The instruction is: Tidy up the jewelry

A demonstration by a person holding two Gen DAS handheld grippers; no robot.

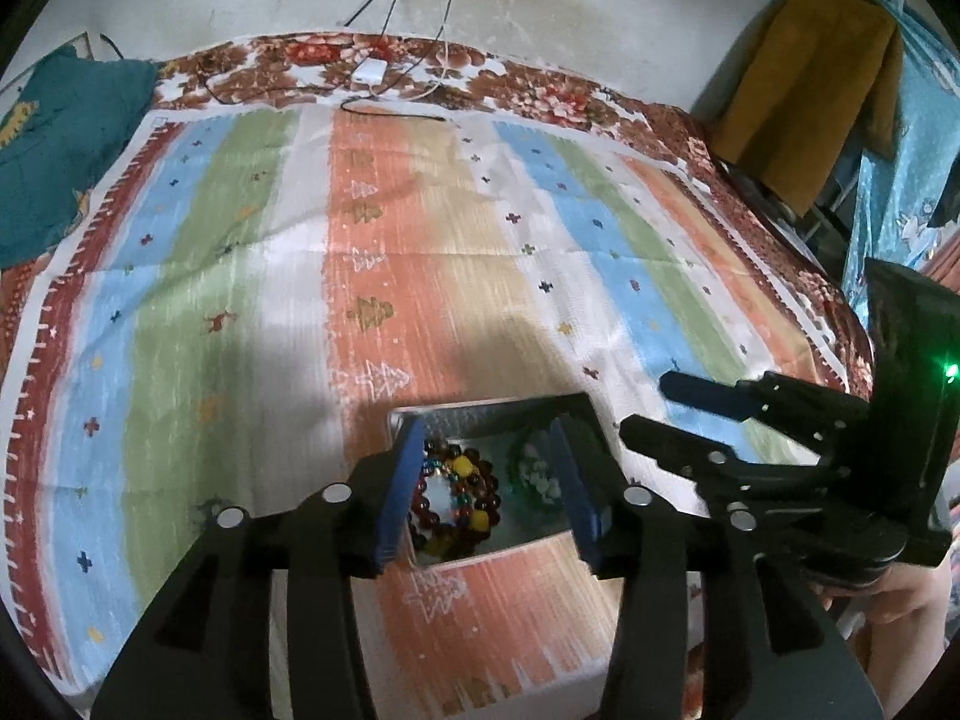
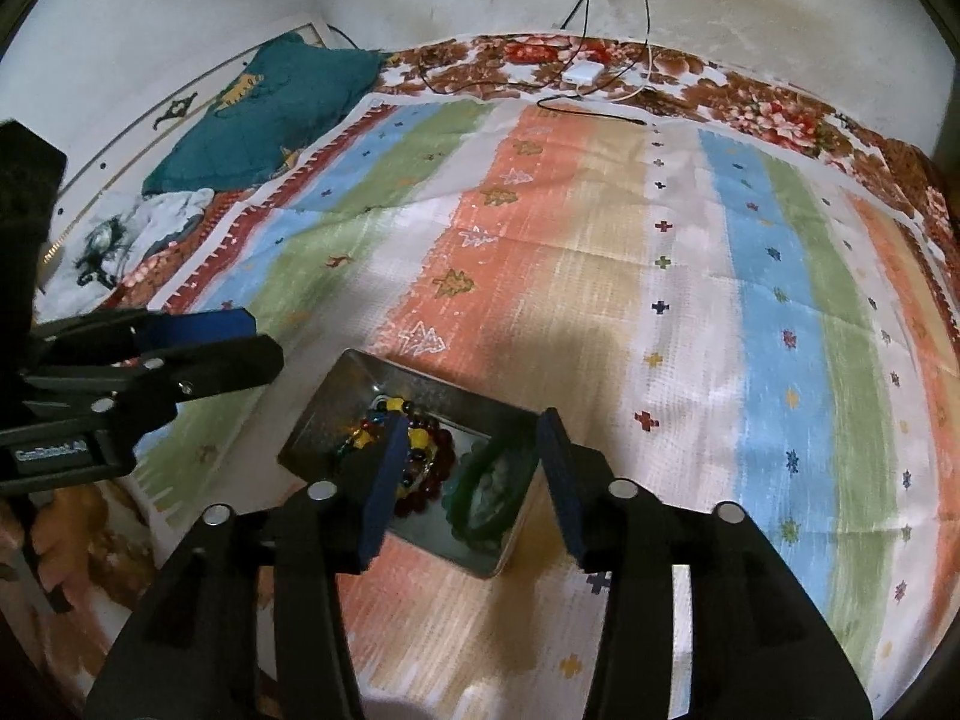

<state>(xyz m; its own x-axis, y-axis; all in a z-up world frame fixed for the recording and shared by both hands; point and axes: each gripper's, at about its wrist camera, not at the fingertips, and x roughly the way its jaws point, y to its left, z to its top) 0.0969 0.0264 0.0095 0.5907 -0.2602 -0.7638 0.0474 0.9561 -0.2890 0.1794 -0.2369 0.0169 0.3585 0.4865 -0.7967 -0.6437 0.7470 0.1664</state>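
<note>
1. Straight ahead at twelve o'clock below my left gripper [image 1: 489,489], the shallow rectangular metal tray [image 1: 480,411] holds a dark red beaded bracelet [image 1: 480,495] and a green bead bracelet [image 1: 534,474].
2. Both grippers' fingers are spread, empty.
3. My right gripper [image 2: 468,480] frames the green one; I judge it nearer.
4. The striped woven cloth [image 1: 240,276] around is bare; the tray wall may obstruct.
</note>
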